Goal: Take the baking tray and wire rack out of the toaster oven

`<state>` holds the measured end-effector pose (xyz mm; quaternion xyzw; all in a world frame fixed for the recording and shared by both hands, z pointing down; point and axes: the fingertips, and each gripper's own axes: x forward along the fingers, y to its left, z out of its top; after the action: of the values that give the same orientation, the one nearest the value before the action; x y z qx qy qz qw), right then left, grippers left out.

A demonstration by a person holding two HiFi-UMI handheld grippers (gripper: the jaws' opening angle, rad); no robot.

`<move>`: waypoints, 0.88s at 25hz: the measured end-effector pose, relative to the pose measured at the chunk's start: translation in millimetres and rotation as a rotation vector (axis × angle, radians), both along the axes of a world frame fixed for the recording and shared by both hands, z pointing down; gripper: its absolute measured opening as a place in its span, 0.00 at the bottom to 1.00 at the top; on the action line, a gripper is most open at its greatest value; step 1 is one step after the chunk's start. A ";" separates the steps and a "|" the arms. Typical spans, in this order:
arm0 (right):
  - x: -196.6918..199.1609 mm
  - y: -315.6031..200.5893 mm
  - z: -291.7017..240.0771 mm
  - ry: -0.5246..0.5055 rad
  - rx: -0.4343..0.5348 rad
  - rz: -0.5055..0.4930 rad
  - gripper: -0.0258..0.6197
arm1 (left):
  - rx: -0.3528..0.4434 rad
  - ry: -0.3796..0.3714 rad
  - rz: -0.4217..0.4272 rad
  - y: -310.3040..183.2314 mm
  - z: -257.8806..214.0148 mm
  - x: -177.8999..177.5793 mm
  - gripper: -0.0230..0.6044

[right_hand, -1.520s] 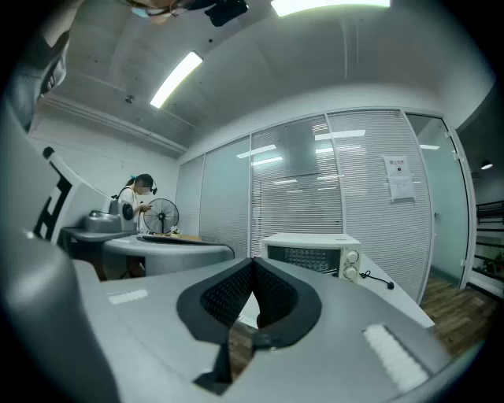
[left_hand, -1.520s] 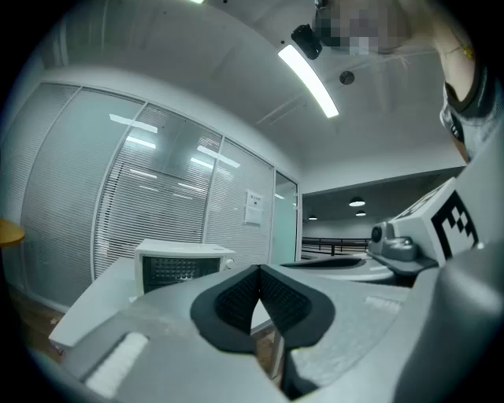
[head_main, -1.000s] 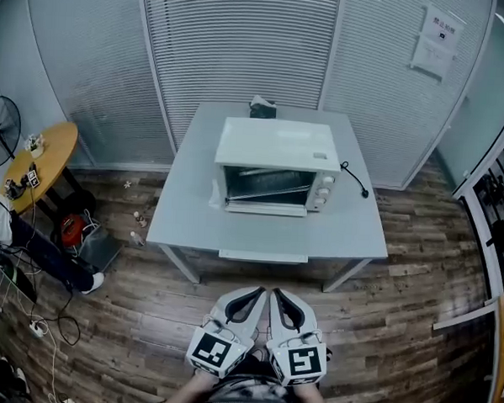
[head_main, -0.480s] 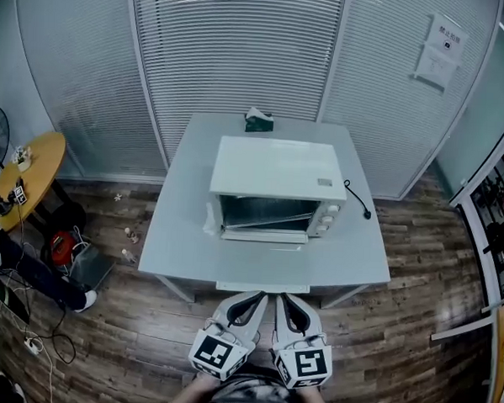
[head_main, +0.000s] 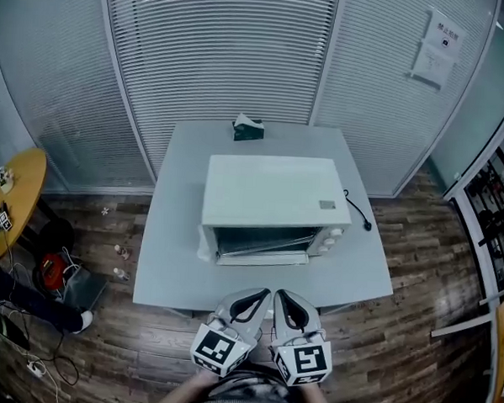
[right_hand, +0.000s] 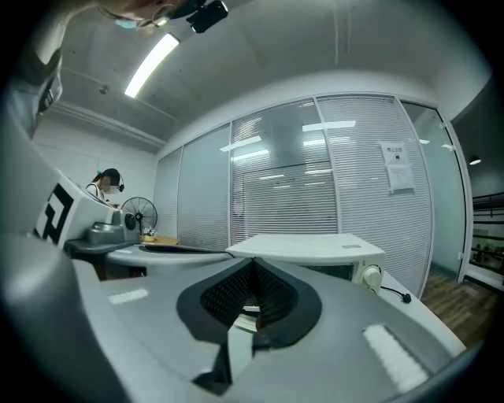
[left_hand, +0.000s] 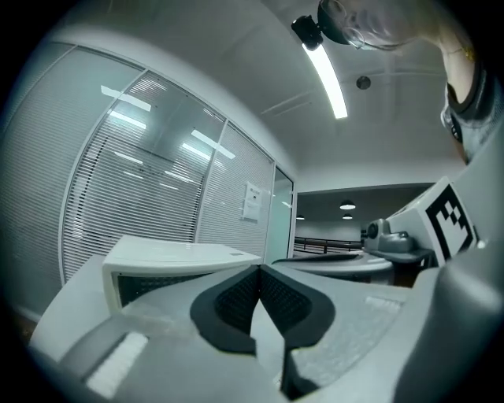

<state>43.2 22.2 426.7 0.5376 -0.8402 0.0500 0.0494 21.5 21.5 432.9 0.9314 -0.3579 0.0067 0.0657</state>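
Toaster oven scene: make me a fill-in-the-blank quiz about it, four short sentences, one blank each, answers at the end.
1. The toaster oven stands on a grey ___.
2. The left gripper and the right gripper are held side by side near the person, and each has its jaws ___.
3. In the head view, the oven's knobs are on its ___ side.
4. The small green box sits ___ the oven, nearer the blinds.

Missing words: table; shut; right; behind

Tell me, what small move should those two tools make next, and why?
Probably reach forward toward the white box-shaped toaster oven, its front open: the left tool and right tool are shut, empty, and short of it at the grey table edge.
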 end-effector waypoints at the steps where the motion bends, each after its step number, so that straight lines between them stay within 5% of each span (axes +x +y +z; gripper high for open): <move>1: -2.0 -6.3 1.1 -0.001 -0.002 0.003 0.04 | 0.000 -0.001 0.003 -6.3 0.2 -1.9 0.04; 22: -0.4 -105.6 18.0 -0.022 -0.030 -0.005 0.04 | -0.026 0.020 -0.018 -98.7 13.6 -7.6 0.04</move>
<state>42.8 -83.4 444.7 0.5340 -0.8413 0.0685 0.0482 13.8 -77.1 446.4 0.9271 -0.3657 0.0015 0.0816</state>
